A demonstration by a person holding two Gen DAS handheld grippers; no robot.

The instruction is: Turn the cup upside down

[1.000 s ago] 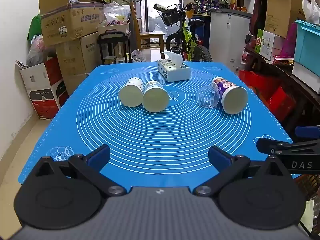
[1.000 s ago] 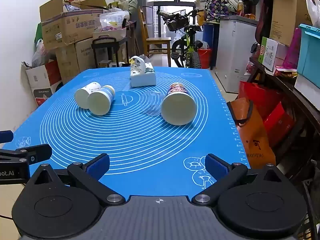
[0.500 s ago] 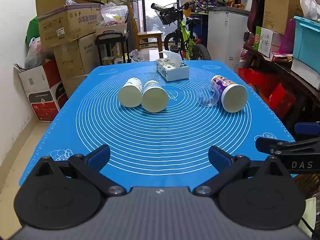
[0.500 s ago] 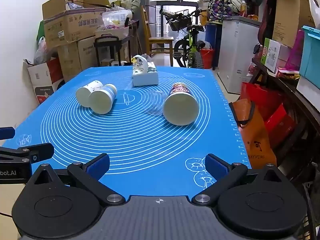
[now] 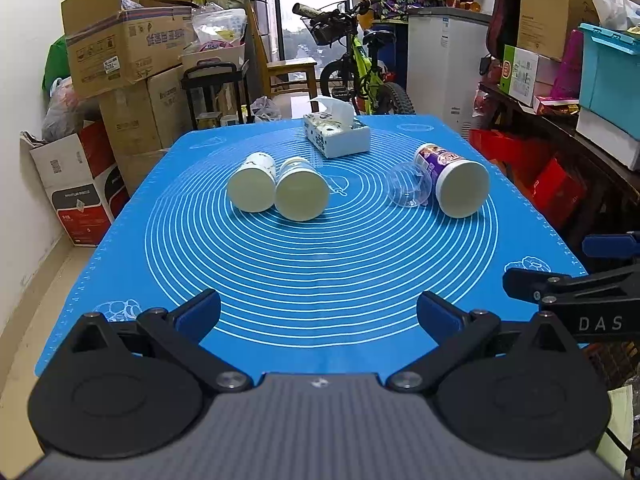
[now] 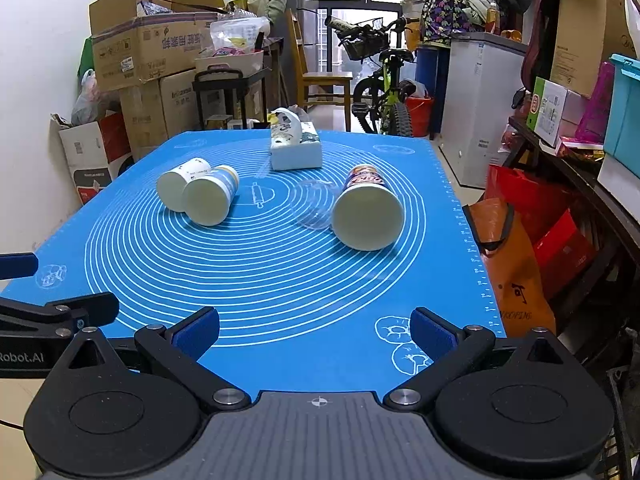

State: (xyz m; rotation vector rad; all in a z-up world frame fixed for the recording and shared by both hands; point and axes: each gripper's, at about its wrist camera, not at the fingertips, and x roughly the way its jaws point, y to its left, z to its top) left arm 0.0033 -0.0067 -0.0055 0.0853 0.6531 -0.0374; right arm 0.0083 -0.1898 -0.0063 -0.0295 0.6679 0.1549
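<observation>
Several cups lie on their sides on the blue mat (image 5: 320, 280). Two pale paper cups (image 5: 252, 182) (image 5: 302, 189) lie side by side at centre left. A clear plastic cup (image 5: 408, 186) lies next to a purple printed cup (image 5: 456, 184) at the right. In the right wrist view the printed cup (image 6: 366, 208) and the clear cup (image 6: 314, 208) lie ahead, the pale pair (image 6: 200, 194) to the left. My left gripper (image 5: 320, 314) is open and empty near the mat's front edge. My right gripper (image 6: 314, 330) is open and empty too.
A tissue box (image 5: 336, 134) stands at the far middle of the mat. Cardboard boxes (image 5: 124, 52) are stacked at the left, a bicycle (image 5: 360, 72) and a white cabinet beyond the table, and shelves with bins (image 5: 608, 80) at the right.
Both grippers have drifted slightly forward and up, so the cups sit a little closer in view. Nothing on the mat has moved, and both grippers stay open.
</observation>
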